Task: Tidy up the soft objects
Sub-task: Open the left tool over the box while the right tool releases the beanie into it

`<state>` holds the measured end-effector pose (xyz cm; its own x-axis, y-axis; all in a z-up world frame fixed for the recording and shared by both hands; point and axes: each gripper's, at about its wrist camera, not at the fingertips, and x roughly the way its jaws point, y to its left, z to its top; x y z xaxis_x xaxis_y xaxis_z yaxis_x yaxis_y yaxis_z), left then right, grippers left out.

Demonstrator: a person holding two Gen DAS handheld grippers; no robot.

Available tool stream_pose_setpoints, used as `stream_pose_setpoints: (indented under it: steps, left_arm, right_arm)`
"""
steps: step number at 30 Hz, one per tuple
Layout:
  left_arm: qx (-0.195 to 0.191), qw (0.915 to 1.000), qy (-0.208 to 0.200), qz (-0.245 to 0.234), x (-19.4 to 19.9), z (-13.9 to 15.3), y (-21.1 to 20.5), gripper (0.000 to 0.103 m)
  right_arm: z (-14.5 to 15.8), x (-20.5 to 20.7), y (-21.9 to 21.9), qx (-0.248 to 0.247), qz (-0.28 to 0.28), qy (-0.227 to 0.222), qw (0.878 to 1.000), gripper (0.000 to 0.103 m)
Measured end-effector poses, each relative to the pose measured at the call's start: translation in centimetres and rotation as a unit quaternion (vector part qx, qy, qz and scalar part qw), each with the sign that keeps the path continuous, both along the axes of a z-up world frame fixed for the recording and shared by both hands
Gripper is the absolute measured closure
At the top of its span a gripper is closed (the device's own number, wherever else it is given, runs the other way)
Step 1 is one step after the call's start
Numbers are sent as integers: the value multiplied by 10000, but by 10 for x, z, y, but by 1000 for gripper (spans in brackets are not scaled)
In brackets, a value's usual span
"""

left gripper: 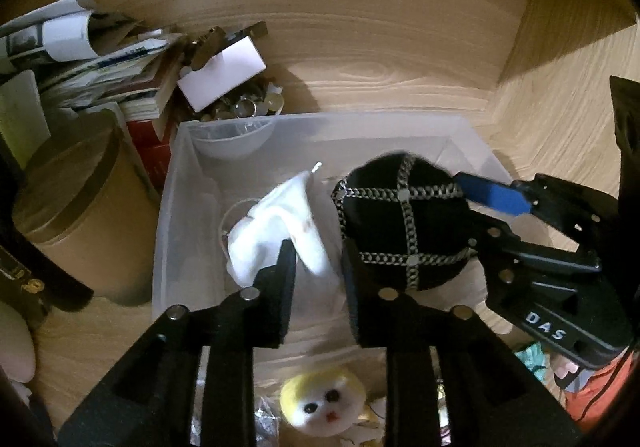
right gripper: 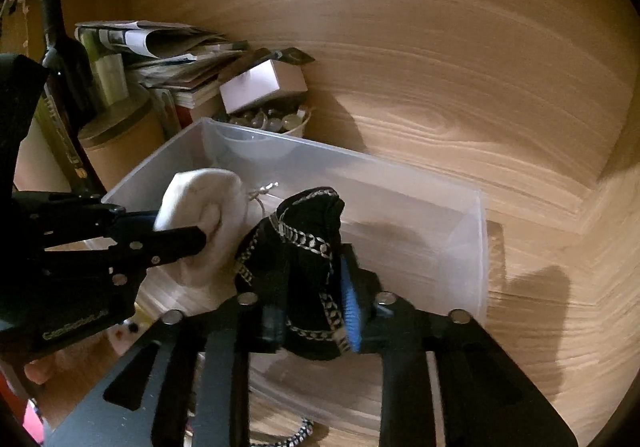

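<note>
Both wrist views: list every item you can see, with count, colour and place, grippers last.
Storage bin: one, clear plastic, on the wooden surface.
White cloth: one, white, held over the bin.
Black pouch: one, black with silver chain trim, held over the bin.
Plush toy: one, yellow and white, in front of the bin.
Cardboard tube: one, brown, left of the bin.
Paper stack: one pile, mixed colours, behind the tube.
Wine bottle: one, dark, far left.
Left gripper: black, shut on the cloth.
Right gripper: black, blue pad, shut on the pouch.
</note>
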<state>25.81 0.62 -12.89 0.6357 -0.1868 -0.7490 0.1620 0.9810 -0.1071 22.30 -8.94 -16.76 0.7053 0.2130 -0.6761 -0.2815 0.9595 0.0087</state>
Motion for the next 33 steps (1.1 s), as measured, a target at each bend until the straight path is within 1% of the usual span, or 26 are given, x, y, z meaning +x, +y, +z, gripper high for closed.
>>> stream_pose_setpoints:
  steps: [2, 3, 4, 5, 7, 8, 9, 10, 11, 13, 14, 16, 17, 18, 22, 26, 30, 33]
  left_arm:
    - [-1, 10000, -96, 4, -4, 3, 1, 70]
    - [-5, 9998, -176, 10, -8, 7, 1, 62]
    - [-9, 9997, -241, 15, -12, 11, 2, 56]
    - [-20, 9994, -334, 24, -17, 16, 3, 53]
    - [-43, 9988, -482, 33, -25, 25, 5, 47]
    - [-58, 9984, -554, 38, -28, 29, 7, 46]
    - [-74, 9979, -641, 47, -33, 34, 9, 41]
    - [-92, 9970, -767, 70, -41, 40, 12, 36]
    - [-96, 9964, -840, 89, -45, 44, 14, 34]
    - [-119, 9942, -1054, 173, -59, 54, 22, 23]
    - [-130, 9936, -1108, 195, -62, 57, 25, 20]
    - [-163, 9918, -1236, 268, -73, 63, 33, 8]
    - [-168, 9910, -1292, 319, -78, 66, 35, 5]
    - [-151, 9896, -1375, 403, -84, 68, 38, 2]
    - [11, 9878, -1465, 521, -101, 71, 44, 1]
    - [107, 9893, -1329, 599, -109, 58, 50, 1]
    - [190, 9922, -1022, 695, -114, 38, 59, 1]
    - [277, 9937, -784, 753, -115, 21, 64, 1]
  right_arm:
    - [5, -4, -2, 29, -7, -85, 10000, 63]
    - [8, -6, -2, 54, -1, -135, 9999, 59]
    - [12, -9, -4, 77, -11, -221, 9997, 52]
    - [16, -12, -5, 79, -36, -319, 9995, 47]
    - [26, -20, -7, 65, -83, -525, 9986, 42]
    - [32, -24, -7, 69, -94, -615, 9980, 40]
    - [36, -28, -9, 81, -98, -679, 9976, 39]
    - [42, -34, -11, 108, -109, -774, 9969, 35]
    - [47, -38, -13, 139, -118, -861, 9961, 30]
    - [57, -47, -17, 189, -126, -1014, 9946, 27]
    - [62, -53, -19, 218, -122, -1112, 9935, 27]
    - [70, -63, -23, 239, -125, -1234, 9920, 26]
    - [74, -69, -25, 253, -134, -1299, 9911, 22]
    - [76, -73, -27, 264, -134, -1348, 9904, 20]
    - [81, -89, -32, 266, -176, -1501, 9882, 19]
    - [76, -100, -40, 232, -271, -1463, 9886, 18]
    - [62, -108, -53, 160, -458, -1244, 9911, 18]
    - [46, -107, -62, 87, -608, -956, 9935, 18]
